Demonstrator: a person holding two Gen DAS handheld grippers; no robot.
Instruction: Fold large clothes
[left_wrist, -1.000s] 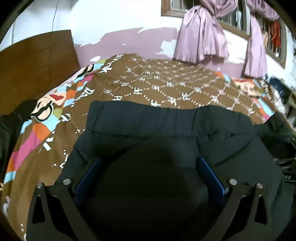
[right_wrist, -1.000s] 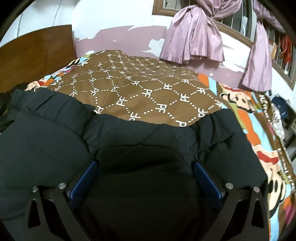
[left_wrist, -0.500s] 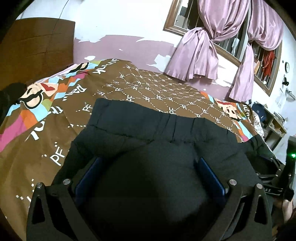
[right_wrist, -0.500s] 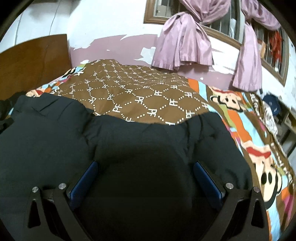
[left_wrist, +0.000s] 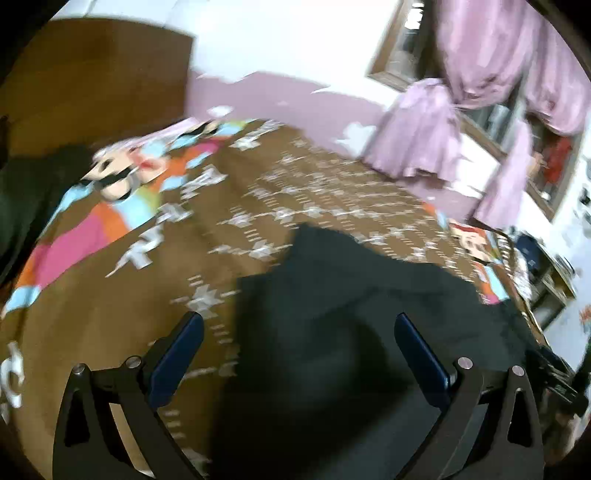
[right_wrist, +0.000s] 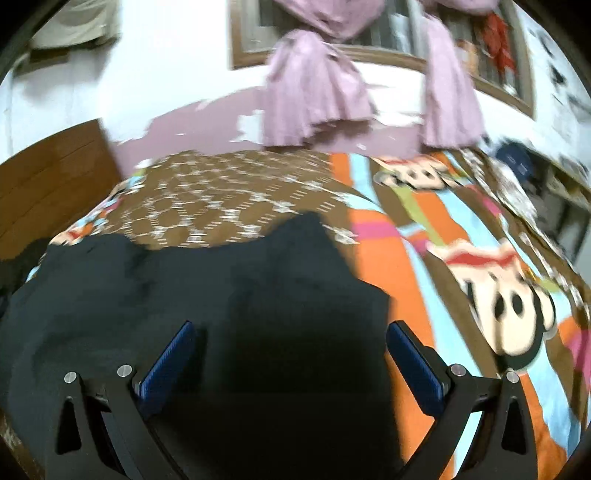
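A large dark padded garment (left_wrist: 369, 314) lies spread on the patterned bedspread (left_wrist: 110, 295). My left gripper (left_wrist: 297, 319) hovers open above the garment's left edge. Its left blue pad (left_wrist: 177, 354) is over bare bedspread and its right pad (left_wrist: 421, 354) over the dark cloth. In the right wrist view the same garment (right_wrist: 184, 280) fills the lower left. My right gripper (right_wrist: 291, 326) is open above the garment's right part, and both blue pads (right_wrist: 168, 363) show in full with no cloth pinched between them. Both views are blurred by motion.
A wooden headboard (left_wrist: 92, 85) stands at the left, with a dark heap (left_wrist: 33, 192) beside it. Pink curtains (right_wrist: 314, 88) hang at a window on the far wall. Cluttered shelves (right_wrist: 554, 206) stand past the bed's right side.
The cloth that bulged up between both pairs of fingers now lies lower and flatter. Both views have lifted, and the left one has shifted left so bedspread shows between its fingers.
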